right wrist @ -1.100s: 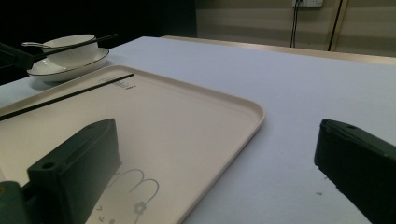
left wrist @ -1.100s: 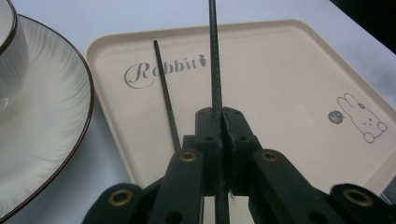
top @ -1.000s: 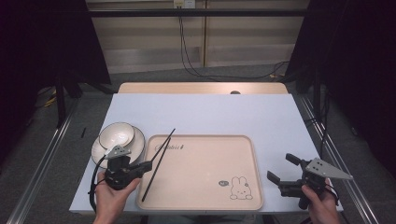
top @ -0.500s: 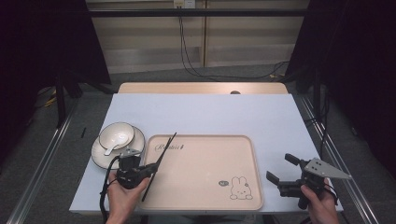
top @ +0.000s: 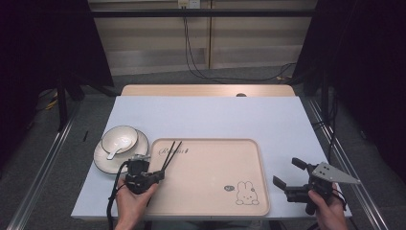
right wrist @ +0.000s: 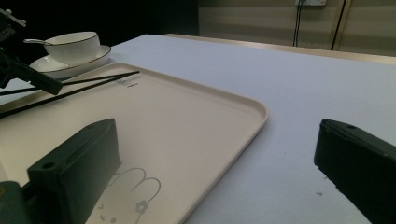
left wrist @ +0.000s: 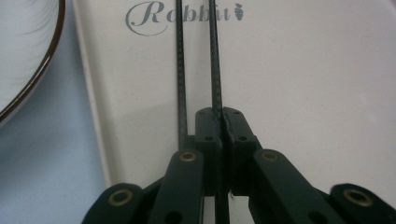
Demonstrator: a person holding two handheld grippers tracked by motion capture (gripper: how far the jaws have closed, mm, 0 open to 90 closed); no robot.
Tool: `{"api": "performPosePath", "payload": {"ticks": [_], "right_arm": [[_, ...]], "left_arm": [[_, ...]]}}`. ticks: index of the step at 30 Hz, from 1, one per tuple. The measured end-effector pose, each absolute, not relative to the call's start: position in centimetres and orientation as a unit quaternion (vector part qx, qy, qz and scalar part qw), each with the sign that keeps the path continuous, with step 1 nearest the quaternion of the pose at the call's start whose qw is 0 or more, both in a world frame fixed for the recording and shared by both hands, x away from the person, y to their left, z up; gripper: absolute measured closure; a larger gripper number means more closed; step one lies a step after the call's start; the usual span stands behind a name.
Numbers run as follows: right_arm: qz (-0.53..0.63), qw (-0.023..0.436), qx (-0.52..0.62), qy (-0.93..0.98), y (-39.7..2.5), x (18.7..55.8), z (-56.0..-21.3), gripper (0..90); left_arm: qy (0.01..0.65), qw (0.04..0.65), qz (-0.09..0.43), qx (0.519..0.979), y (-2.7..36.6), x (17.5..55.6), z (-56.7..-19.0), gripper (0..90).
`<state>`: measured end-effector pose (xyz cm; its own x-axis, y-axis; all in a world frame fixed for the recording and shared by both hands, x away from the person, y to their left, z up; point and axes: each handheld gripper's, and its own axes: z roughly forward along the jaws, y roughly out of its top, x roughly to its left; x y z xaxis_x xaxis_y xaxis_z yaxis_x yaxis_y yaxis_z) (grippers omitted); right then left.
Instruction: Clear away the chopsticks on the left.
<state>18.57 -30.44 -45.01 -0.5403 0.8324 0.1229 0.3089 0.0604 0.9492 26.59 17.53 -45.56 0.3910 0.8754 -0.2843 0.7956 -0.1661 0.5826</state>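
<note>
While a white bowl (top: 119,139) with a spoon (top: 114,153) stands on its saucer (top: 103,160) just left of the beige tray (top: 210,201), nothing blocks the black chopsticks (top: 171,153), which lie on the tray's left part near the printed word. The left gripper (left wrist: 222,116) has its jaws pressed together on one chopstick (the other runs just beside them). The right gripper (top: 286,173) rests spread wide and empty, at the table's right edge, in the person's hand (top: 330,213).

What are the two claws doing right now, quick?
Left claw: closed, pinching one black chopstick; the other chopstick lies beside it.
Right claw: open, holding nothing.
</note>
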Motion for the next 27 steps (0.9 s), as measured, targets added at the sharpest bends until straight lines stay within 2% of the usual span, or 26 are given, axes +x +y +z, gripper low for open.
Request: {"api": "performPosePath", "payload": {"ticks": [27], "right_arm": [[0.541, 0.240, 0.407, 0.696, -30.31, 18.65, -45.02, 0.0]], "left_arm": [[0.546, 0.330, 0.057, 0.768, 16.73, 26.67, -46.33, 83.7]]}}
